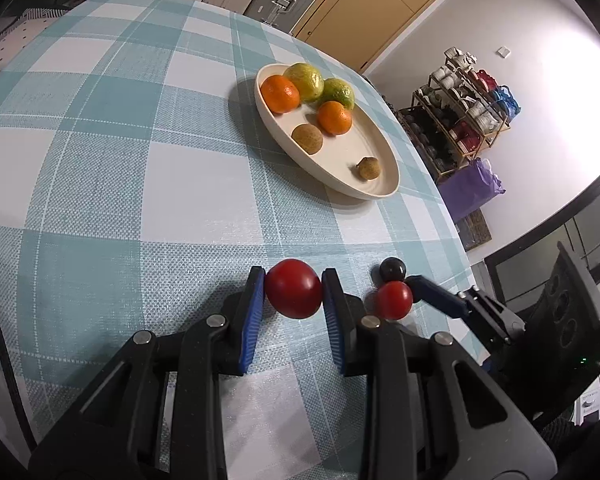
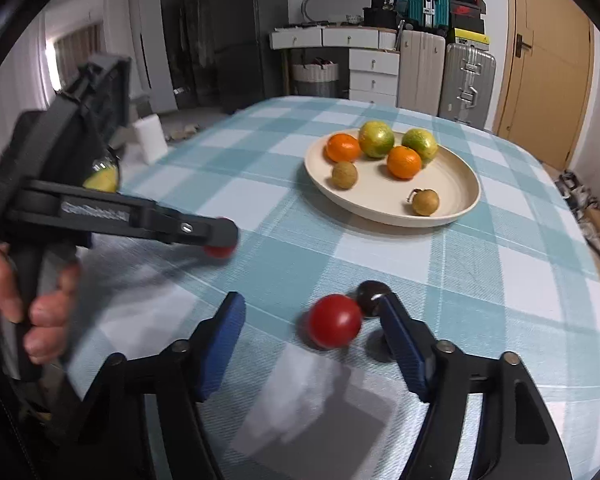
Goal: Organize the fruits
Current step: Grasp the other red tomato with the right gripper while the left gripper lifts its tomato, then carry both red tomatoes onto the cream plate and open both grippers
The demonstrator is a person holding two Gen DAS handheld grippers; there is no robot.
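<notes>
The left claw [image 1: 293, 294] is clenched on a smooth, glossy, round red tomato [image 1: 294, 288] above the woven teal-and-white checked surface [image 1: 140, 200]. The right claw [image 2: 312, 332] stands released around a smaller glossy red tomato [image 2: 334, 321], its pads not pressing; a dark round fruit [image 2: 370, 295] lies just beyond. The matte cream oval plate [image 2: 452, 204] holds oranges, green citrus and rough brown fruits.

Lived-in home, suitcases [image 2: 466, 80], shoe rack [image 1: 456, 120], perhaps a fridge [image 2: 244, 36]

White walls, wooden door [image 2: 548, 52], suitcases [image 2: 466, 84], white drawers [image 2: 374, 76], shoe rack [image 1: 460, 120]
</notes>
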